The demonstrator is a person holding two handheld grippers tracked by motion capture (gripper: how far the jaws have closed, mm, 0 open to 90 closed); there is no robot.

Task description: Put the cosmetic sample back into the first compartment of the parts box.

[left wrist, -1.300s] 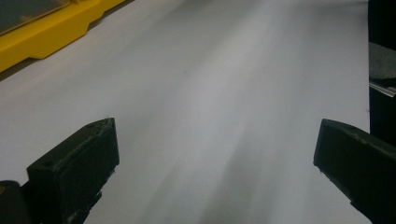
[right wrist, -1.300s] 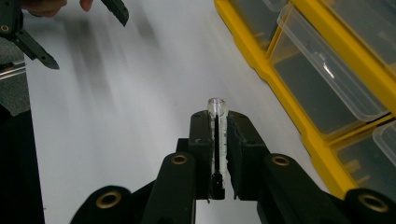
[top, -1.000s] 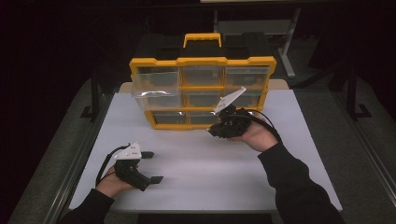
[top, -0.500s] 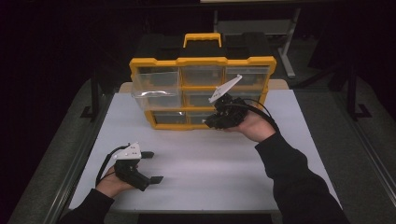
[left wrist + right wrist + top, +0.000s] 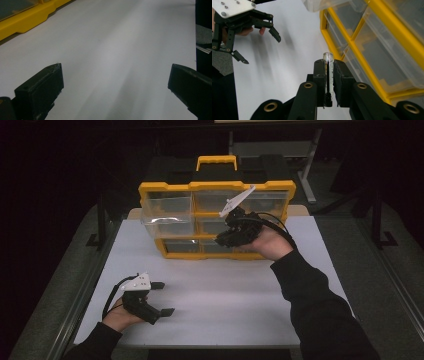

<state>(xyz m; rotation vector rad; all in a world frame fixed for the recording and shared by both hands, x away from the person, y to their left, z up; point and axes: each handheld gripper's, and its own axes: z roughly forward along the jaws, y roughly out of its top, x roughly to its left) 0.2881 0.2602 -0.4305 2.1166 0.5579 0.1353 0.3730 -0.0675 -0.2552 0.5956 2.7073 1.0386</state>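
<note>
Right gripper clamps a clear tube w/ a dark core, held in front of the yellow drawer organizer. Left gripper rests on the white tabletop, jaws wide apart, holding nothing.

The organizer has a yellow frame and handle with clear drawers showing grey through them. The table is plain white. Both the left gripper and the right gripper are black with a pale grey top plate, with brass-coloured rivets on the right one. The tube is clear glass with a dark line inside. The sleeves are black.
</note>
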